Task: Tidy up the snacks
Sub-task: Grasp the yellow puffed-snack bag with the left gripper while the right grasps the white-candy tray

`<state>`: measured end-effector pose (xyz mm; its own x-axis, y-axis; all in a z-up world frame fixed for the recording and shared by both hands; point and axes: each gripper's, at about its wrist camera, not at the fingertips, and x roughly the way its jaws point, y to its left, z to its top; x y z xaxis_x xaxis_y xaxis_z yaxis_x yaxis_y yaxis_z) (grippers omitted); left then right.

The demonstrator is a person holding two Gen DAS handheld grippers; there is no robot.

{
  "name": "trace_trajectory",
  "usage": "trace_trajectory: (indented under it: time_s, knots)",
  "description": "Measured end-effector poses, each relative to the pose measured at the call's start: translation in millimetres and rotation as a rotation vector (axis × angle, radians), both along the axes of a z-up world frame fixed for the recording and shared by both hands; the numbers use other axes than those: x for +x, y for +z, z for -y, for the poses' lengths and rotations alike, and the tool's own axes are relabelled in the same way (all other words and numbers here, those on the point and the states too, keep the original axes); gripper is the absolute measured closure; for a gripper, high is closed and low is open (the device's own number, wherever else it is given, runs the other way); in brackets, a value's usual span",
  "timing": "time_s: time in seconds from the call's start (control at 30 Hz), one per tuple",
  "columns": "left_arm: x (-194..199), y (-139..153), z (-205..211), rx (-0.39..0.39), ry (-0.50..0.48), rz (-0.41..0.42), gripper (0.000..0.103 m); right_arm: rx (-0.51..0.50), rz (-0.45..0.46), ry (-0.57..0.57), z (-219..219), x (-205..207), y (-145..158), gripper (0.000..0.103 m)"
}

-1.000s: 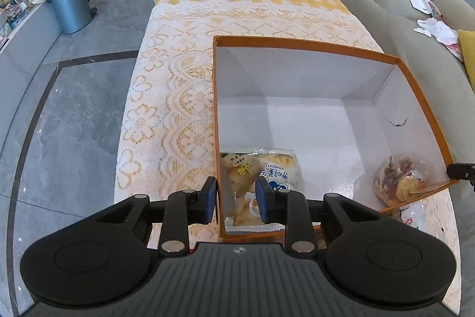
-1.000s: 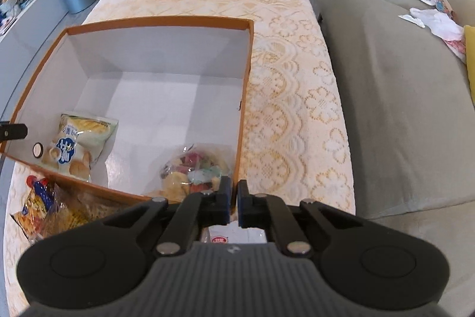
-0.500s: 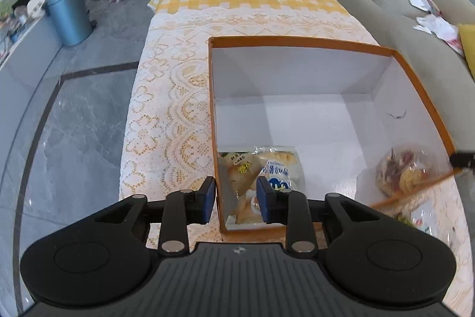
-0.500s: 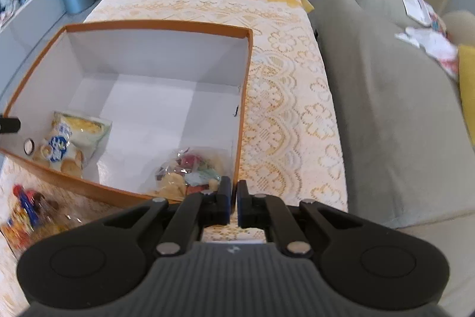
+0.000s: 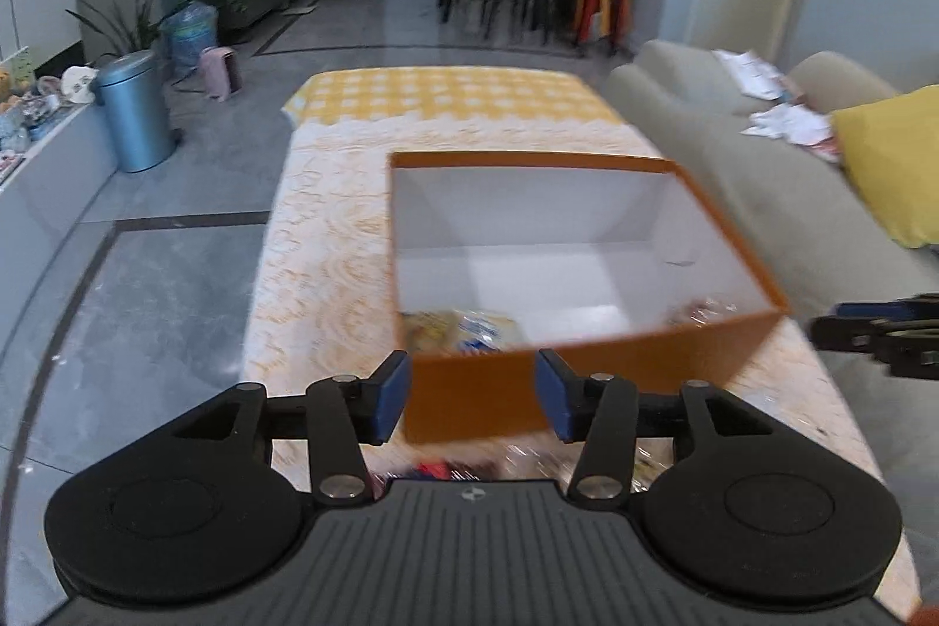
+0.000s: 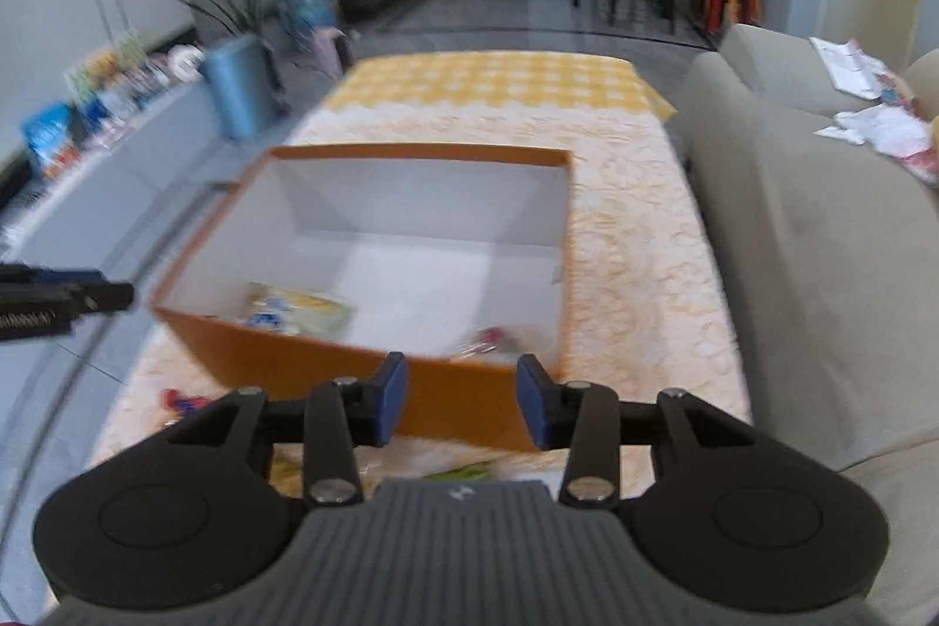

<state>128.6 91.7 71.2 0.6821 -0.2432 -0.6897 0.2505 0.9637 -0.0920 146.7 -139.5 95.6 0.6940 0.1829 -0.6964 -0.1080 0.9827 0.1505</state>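
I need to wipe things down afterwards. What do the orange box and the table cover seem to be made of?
Orange box: likely matte cardboard, with thin straight walls and a plain white lining. Table cover: seemingly fabric, cream lace patterning over yellow-checked cloth, draping at the edges.

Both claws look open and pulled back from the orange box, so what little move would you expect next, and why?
Probably the left gripper dips toward the red-and-blue snack packet lying on the tablecloth before the orange box. Both grippers are open and hold nothing, the right gripper too, and two packets already lie inside.

The left gripper (image 5: 472, 394) is wide open and holds nothing. It is in front of the orange box (image 5: 587, 368). Snack bags (image 5: 463, 330) lie inside the box.
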Motion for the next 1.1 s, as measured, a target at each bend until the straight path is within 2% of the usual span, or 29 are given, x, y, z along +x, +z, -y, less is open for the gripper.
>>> trace_trajectory:
  time_s: [0.2, 0.37, 0.57, 0.77, 0.9, 1.1]
  knots:
    - [-44, -15, 9, -0.004, 0.005, 0.047, 0.043, 0.025, 0.075, -0.011, -9, -46, -23, 0.055]
    - [-63, -41, 18, -0.029, -0.002, 0.043, 0.043, 0.064, 0.068, -0.092, -5, -76, -56, 0.054]
    - [-58, -76, 24, -0.027, -0.004, -0.009, 0.043, 0.037, 0.08, -0.181, -2, -98, -94, 0.054]
    - [-53, -93, 30, 0.005, 0.003, -0.029, 0.043, 0.1, 0.028, -0.205, 12, -96, -120, 0.054]
    - [-54, -99, 33, 0.007, 0.0, -0.026, 0.036, 0.102, 0.034, -0.186, 10, -94, -129, 0.054]
    - [-52, -104, 34, -0.001, -0.001, -0.032, 0.023, 0.03, 0.085, -0.239, 15, -100, -131, 0.054]
